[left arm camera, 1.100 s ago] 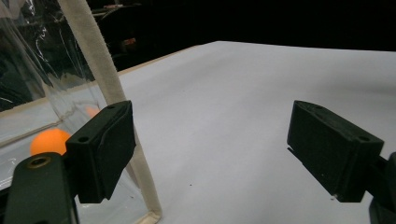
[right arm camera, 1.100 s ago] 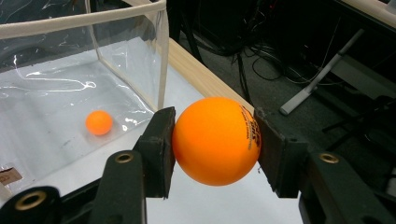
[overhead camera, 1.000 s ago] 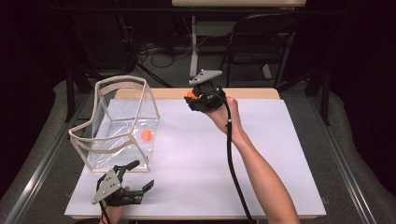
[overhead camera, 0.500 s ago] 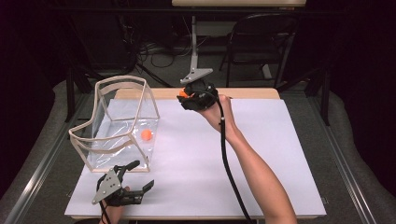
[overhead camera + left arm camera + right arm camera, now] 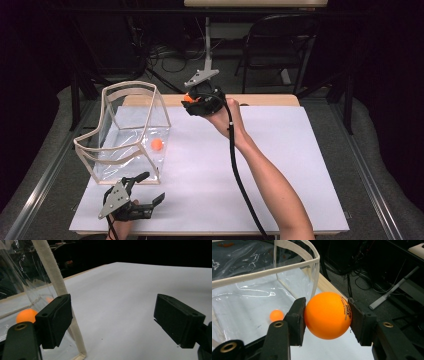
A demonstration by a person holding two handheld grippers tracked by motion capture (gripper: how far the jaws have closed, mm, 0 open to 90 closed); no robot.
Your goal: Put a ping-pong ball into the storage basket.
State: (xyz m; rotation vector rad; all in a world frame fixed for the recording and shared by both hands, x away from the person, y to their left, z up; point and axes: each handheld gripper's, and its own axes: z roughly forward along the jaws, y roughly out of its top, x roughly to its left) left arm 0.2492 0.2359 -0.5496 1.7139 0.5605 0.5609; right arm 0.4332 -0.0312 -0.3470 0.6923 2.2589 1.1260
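My right gripper [image 5: 192, 100] is raised above the table's far edge, just right of the clear bin [image 5: 125, 130], and is shut on an orange ball [image 5: 188, 98]. In the right gripper view the ball [image 5: 327, 315] is pinched between both pads, with the bin's cream rim [image 5: 287, 267] close ahead. A second orange ball [image 5: 157, 144] lies inside the bin, also seen as the small ball [image 5: 276, 315] through the clear wall. My left gripper [image 5: 150, 190] rests open near the table's front left, beside the bin's near corner [image 5: 60, 290]; nothing is between its pads [image 5: 175, 320].
The white table top [image 5: 280, 170] spreads to the right and front of the bin. Beyond the far edge stand a chair [image 5: 280, 45], a stand leg [image 5: 207, 45] and cables on the dark floor. A black cable [image 5: 240, 175] trails along the person's right forearm.
My right gripper has carried the orange ball leftward, toward the bin, and slightly upward. The left gripper has stayed put.
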